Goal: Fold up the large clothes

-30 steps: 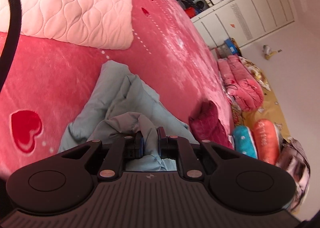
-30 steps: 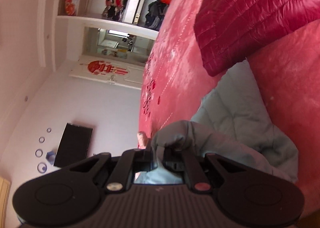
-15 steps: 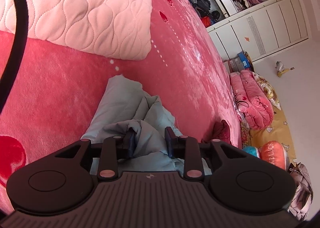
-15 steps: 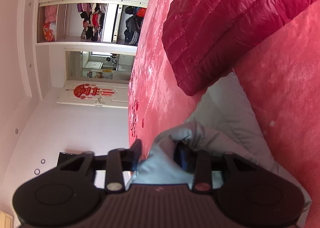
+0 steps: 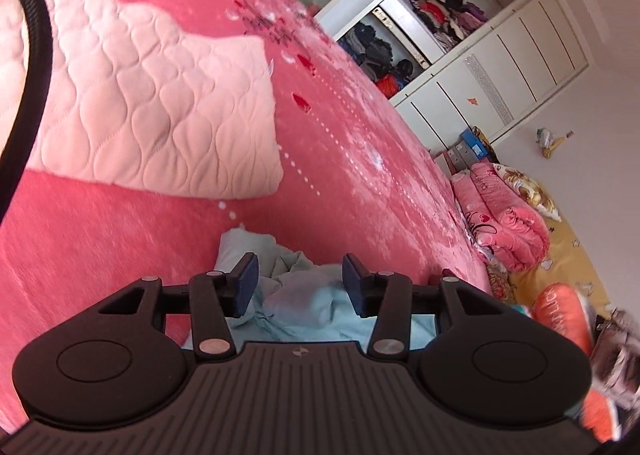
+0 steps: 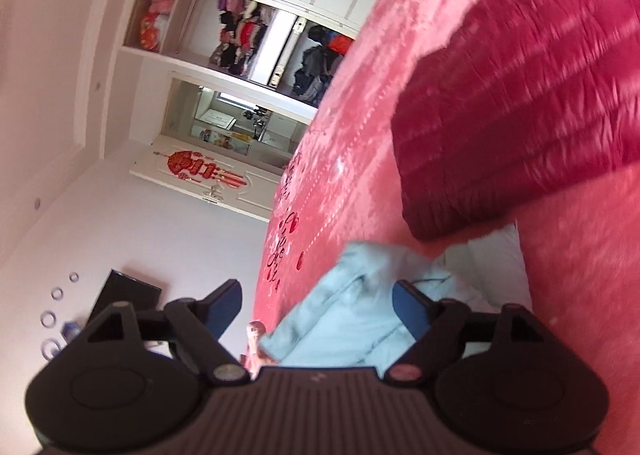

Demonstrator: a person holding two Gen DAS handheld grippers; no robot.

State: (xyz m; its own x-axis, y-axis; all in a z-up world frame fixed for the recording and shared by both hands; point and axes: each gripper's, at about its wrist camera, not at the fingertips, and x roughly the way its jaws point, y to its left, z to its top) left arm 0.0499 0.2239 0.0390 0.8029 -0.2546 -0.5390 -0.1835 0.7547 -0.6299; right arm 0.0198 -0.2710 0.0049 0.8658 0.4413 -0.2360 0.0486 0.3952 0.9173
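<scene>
A crumpled light blue padded garment (image 5: 298, 297) lies on the pink plush bed cover (image 5: 100, 239). My left gripper (image 5: 299, 282) hovers just over it, its jaws opening, the cloth bunched below and between the pads without being pressed. In the right wrist view the same garment (image 6: 352, 319) lies near the bed's edge. My right gripper (image 6: 316, 307) is over it, jaws opening wide, and the fabric lies loose between them.
A pale pink quilted blanket (image 5: 140, 111) lies folded further up the bed. A dark red puffer jacket (image 6: 528, 95) lies just past the blue garment. Rolled bedding (image 5: 504, 211) and cushions sit on the floor beside the bed. An open wardrobe (image 5: 420, 27) stands behind.
Both grippers have let go of the blue garment and spread their jaws. The cloth has dropped onto the bed, and both grippers have drawn back from it a little.
</scene>
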